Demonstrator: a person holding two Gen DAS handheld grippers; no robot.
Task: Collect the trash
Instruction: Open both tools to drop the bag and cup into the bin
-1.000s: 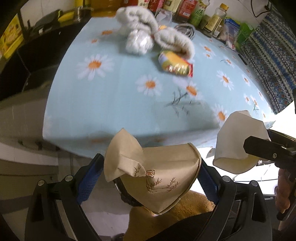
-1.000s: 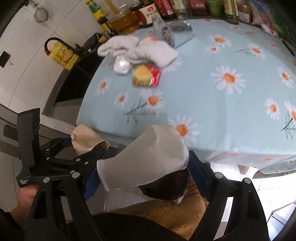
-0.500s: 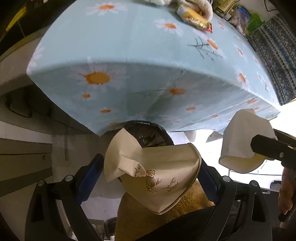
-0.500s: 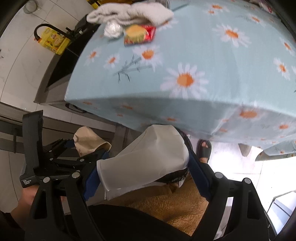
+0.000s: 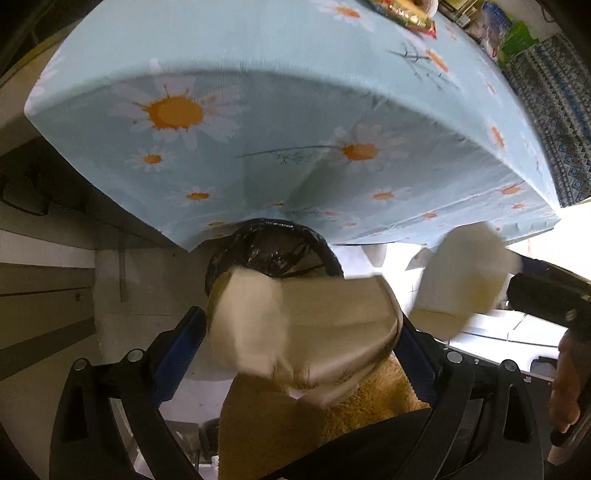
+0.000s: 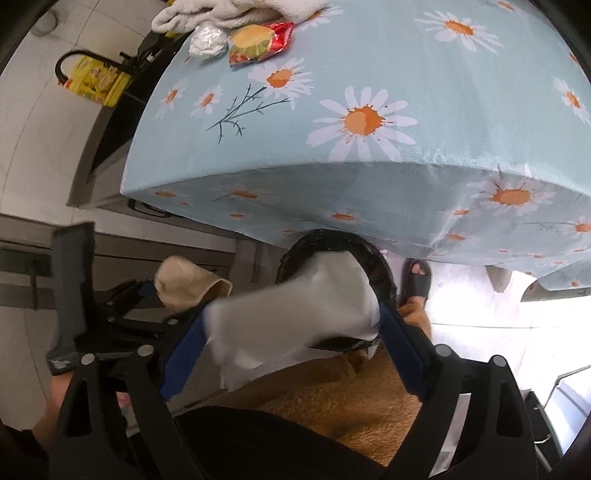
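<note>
My left gripper (image 5: 299, 332) is shut on a crumpled beige paper cup (image 5: 314, 332), held just above a bin with a black liner (image 5: 273, 251) under the table edge. My right gripper (image 6: 295, 325) is shut on a crumpled white paper cup (image 6: 299, 306), over the same bin (image 6: 373, 269). The white cup (image 5: 465, 284) also shows at the right of the left wrist view, and the beige cup (image 6: 184, 284) at the left of the right wrist view. A red and yellow snack wrapper (image 6: 258, 40) and a foil ball (image 6: 207, 40) lie on the table.
The table has a blue daisy cloth (image 6: 406, 92) hanging over its edge above the bin. White towels (image 6: 236, 11) lie at the far side. A yellow oil bottle (image 6: 96, 81) stands on a side counter. A foot in a sandal (image 6: 415, 280) is beside the bin.
Both grippers have dropped further below the table edge and closer to the bin, which now sits right behind both cups. Both cups are still held.
</note>
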